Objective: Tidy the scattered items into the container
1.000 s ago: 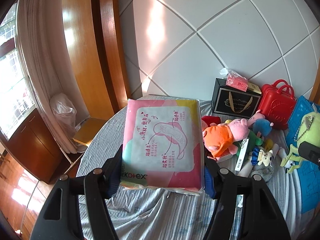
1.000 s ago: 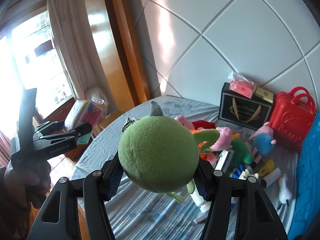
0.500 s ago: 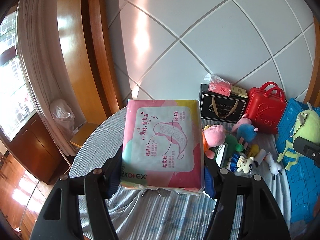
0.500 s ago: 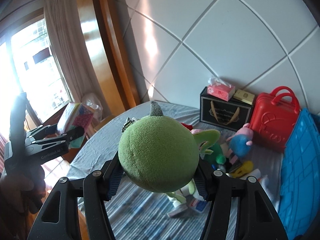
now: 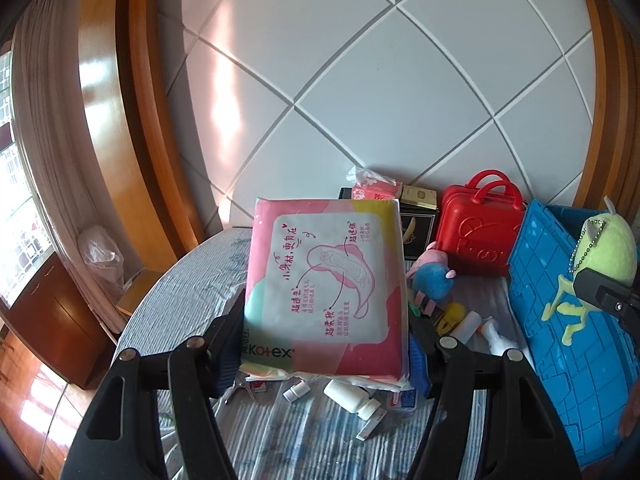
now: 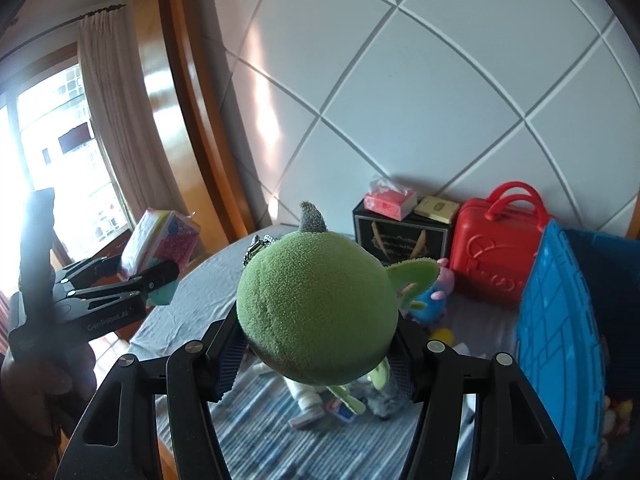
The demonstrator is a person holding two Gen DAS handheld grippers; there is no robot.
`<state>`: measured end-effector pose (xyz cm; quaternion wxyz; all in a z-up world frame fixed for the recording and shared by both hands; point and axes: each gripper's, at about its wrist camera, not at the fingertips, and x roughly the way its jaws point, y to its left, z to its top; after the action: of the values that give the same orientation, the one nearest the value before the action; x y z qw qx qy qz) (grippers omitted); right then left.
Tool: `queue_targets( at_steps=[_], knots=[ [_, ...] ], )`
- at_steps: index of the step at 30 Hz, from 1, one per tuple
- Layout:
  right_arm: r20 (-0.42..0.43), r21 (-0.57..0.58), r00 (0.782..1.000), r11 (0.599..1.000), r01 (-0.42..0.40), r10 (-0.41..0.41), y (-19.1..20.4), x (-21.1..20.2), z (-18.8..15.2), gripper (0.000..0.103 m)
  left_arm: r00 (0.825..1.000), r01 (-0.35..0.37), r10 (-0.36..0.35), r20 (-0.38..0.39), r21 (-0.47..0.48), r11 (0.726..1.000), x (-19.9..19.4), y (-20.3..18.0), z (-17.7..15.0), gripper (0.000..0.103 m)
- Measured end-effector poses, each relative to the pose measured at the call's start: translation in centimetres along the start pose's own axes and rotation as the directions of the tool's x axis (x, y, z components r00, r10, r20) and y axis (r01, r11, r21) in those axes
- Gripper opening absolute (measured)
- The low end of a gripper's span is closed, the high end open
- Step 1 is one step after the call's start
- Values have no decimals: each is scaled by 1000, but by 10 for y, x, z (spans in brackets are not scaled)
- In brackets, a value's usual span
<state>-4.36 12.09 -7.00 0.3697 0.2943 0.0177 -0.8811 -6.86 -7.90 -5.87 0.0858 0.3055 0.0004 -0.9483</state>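
- The left hand-held gripper (image 5: 326,344) is clamping a pink pad package (image 5: 326,288) between its two fingers, holding it flat-face-up ahead of the camera and clear of the surface below.
- The right hand-held gripper (image 6: 316,356) is gripping a round green plush toy (image 6: 316,308) between its fingers; the toy's thin legs are dangling beneath the jaws.
- In the left wrist view, the green plush toy (image 5: 612,248) and one finger of the right hand-held gripper (image 5: 606,294) are showing to the right of the package, in front of the blue container (image 5: 560,300).
- In the right wrist view, the left hand-held gripper (image 6: 132,276) with the pad package (image 6: 160,240) is sitting well to the left, carried by a hand (image 6: 36,384).
- The blue container (image 6: 556,320) is standing to the right of the right hand-held gripper, its ribbed wall facing the camera.
- A striped cloth surface (image 5: 192,280) is lying under both grippers, carrying a white bottle (image 5: 350,396), a small tube (image 5: 466,326) and a blue-and-pink plush pig (image 5: 432,276).
- Beyond the grippers, against the white panelled wall (image 5: 360,80), a red case (image 5: 480,232) is standing beside a black gift box (image 6: 400,236).
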Motion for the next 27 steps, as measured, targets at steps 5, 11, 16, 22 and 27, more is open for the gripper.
queue_targets(
  at_steps=[5, 11, 16, 22, 27],
  knots=[
    [27, 31, 999, 999, 38, -38, -38, -25, 6, 61, 999, 31, -31, 13, 20, 999, -5, -37, 11, 65],
    [55, 61, 995, 995, 76, -79, -74, -57, 10, 61, 996, 76, -79, 35, 70, 995, -9, -87, 32, 65],
    [87, 108, 989, 988, 112, -122, -104, -80, 11, 61, 988, 133, -141, 57, 129, 983, -17, -138, 51, 65],
    [101, 156, 973, 969, 192, -209, -141, -108, 10, 61, 965, 239, -253, 60, 184, 954, -24, -199, 70, 65],
    [112, 193, 950, 945, 266, -290, -169, -134, 5, 61, 945, 297, -321, 59, 246, 922, -28, -243, 78, 65]
  ],
)
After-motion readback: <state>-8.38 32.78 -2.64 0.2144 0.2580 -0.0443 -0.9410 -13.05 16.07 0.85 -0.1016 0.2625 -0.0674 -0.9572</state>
